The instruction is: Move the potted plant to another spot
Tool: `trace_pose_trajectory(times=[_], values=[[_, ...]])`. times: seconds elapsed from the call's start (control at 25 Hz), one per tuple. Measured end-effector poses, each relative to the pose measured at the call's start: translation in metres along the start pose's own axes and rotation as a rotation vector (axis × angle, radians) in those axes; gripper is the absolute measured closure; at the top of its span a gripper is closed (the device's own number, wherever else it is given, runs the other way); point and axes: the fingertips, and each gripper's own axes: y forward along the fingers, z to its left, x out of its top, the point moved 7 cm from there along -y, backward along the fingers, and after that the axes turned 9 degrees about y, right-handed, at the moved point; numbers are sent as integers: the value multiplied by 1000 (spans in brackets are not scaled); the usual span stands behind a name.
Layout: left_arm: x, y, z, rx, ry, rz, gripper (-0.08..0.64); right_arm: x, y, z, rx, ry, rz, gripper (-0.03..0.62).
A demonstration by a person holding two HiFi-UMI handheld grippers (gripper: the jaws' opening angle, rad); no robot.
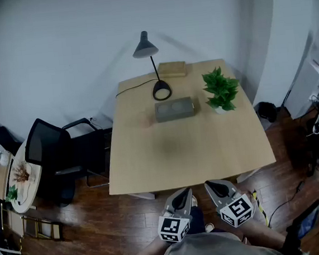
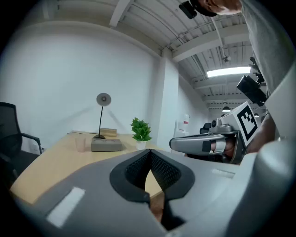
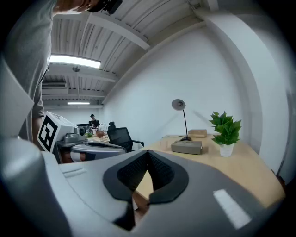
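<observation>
A small green potted plant [image 1: 221, 90] in a white pot stands at the far right of the light wooden table [image 1: 190, 155]; it also shows in the left gripper view [image 2: 140, 131] and the right gripper view [image 3: 225, 131]. My left gripper [image 1: 180, 194] and right gripper [image 1: 217, 187] hang side by side just off the table's near edge, well short of the plant. Both are shut with nothing between the jaws, as the left gripper [image 2: 149, 153] and right gripper [image 3: 147, 153] show in their own views.
A grey desk lamp [image 1: 152, 63], a grey box [image 1: 174, 109] and a tan book [image 1: 172, 69] sit at the table's far side. A black office chair [image 1: 55, 156] stands to the left. Cables and bags lie on the floor at the right.
</observation>
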Motion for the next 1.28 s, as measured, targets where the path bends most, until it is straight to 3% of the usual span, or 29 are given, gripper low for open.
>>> trace_pose_trajectory(times=[0.52, 0.8, 1.28], values=[[36, 143, 101, -119, 13, -52, 560, 59, 108, -96, -133, -3, 0, 586], [41, 184, 113, -150, -3, -40, 560, 71, 127, -127, -162, 2, 10, 586], [41, 253, 103, -127, -2, 5, 560, 78, 136, -193, -122, 10, 23, 586]])
